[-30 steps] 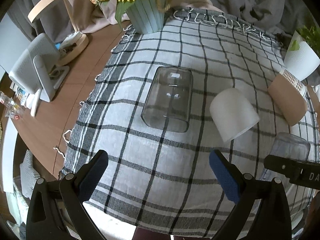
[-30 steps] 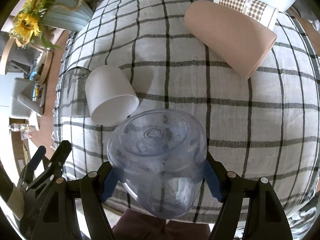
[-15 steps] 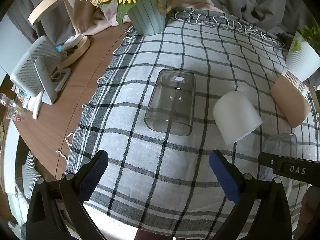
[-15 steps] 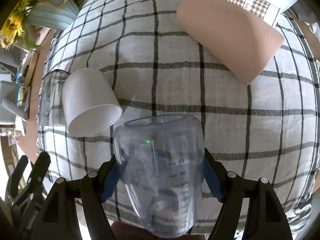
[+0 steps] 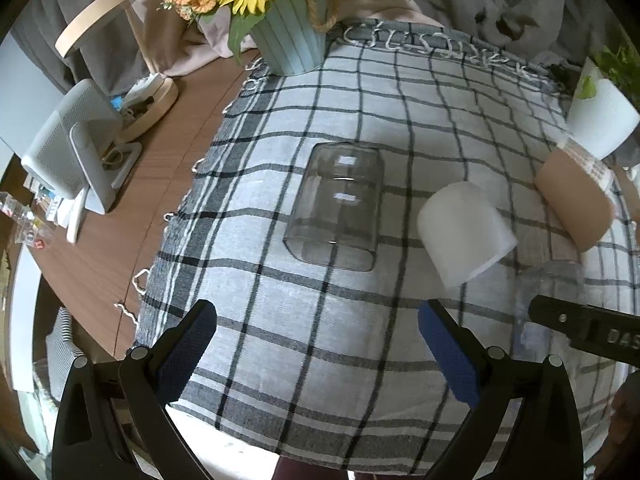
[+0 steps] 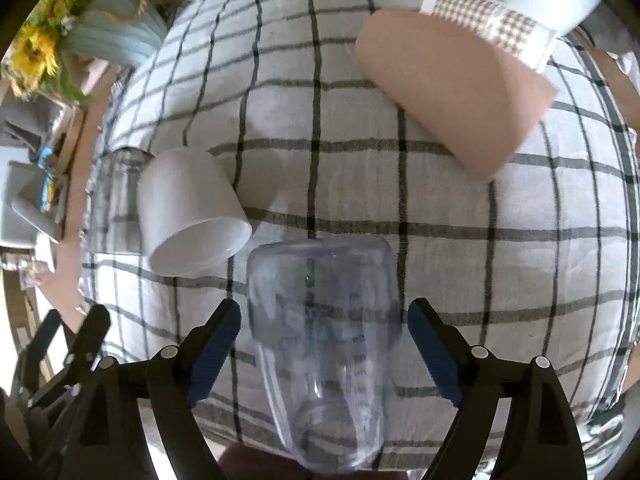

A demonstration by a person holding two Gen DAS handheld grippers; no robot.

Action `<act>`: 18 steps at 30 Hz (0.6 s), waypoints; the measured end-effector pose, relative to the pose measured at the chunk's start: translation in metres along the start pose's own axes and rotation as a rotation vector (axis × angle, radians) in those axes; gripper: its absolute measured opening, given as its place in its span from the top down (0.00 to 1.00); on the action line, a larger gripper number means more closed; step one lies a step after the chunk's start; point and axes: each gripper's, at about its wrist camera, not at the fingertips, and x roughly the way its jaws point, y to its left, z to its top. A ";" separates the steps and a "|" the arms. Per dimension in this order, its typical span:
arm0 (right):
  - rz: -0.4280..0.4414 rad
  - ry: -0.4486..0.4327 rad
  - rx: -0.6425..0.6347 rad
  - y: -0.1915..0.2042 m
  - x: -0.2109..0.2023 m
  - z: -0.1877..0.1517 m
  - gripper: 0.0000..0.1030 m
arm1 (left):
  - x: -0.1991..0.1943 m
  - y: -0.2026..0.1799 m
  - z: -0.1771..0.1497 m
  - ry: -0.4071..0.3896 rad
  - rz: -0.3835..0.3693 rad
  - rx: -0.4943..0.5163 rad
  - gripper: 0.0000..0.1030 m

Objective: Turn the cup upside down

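On a round wooden table [image 5: 120,216] draped with a black-and-white checked cloth [image 5: 400,128], a clear plastic measuring cup [image 6: 320,332] stands upside down near the cloth's front edge, its closed base uppermost and its printed scale running down the side. The right gripper [image 6: 324,320] is spread wide around it, a blue pad on either side of the cup with a gap at each, so neither finger touches the plastic. The left gripper [image 5: 316,324] hangs over bare cloth to the left, its jaws also wide and holding nothing; from its camera the measuring cup [image 5: 548,284] shows only faintly behind the right tool's black finger.

Three other vessels already sit mouth-down in a row further back: a clear glass tumbler [image 5: 338,208], a white cup [image 6: 188,212] just beside the measuring cup, and a tan cup [image 6: 452,92]. A patterned paper cup [image 6: 492,28] lies touching the tan one. A pale blue vase of sunflowers [image 5: 288,40] occupies the cloth's far corner, and a small white fan [image 5: 72,144] stands on the bare wood.
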 end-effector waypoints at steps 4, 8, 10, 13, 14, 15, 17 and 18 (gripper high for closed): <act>0.023 -0.085 0.021 -0.008 -0.033 -0.015 0.17 | -0.011 -0.007 0.000 -0.010 -0.029 0.018 0.00; -0.001 -0.186 0.044 -0.016 -0.066 -0.023 0.17 | -0.023 -0.022 0.002 -0.004 -0.100 0.045 0.00; -0.025 -0.229 0.062 -0.023 -0.081 -0.028 0.17 | -0.027 -0.032 0.003 0.004 -0.130 0.063 0.00; -0.040 -0.261 0.087 -0.034 -0.094 -0.035 0.17 | -0.028 -0.050 0.004 0.023 -0.177 0.090 0.00; -0.044 -0.265 0.100 -0.037 -0.095 -0.037 0.17 | -0.028 -0.055 0.005 0.030 -0.191 0.099 0.00; -0.044 -0.267 0.113 -0.042 -0.097 -0.039 0.17 | -0.029 -0.060 0.005 0.034 -0.201 0.106 0.00; -0.042 -0.271 0.143 -0.053 -0.100 -0.044 0.17 | -0.028 -0.072 0.005 0.047 -0.221 0.127 0.00; -0.041 -0.270 0.159 -0.060 -0.101 -0.046 0.17 | -0.028 -0.078 0.005 0.056 -0.233 0.136 0.00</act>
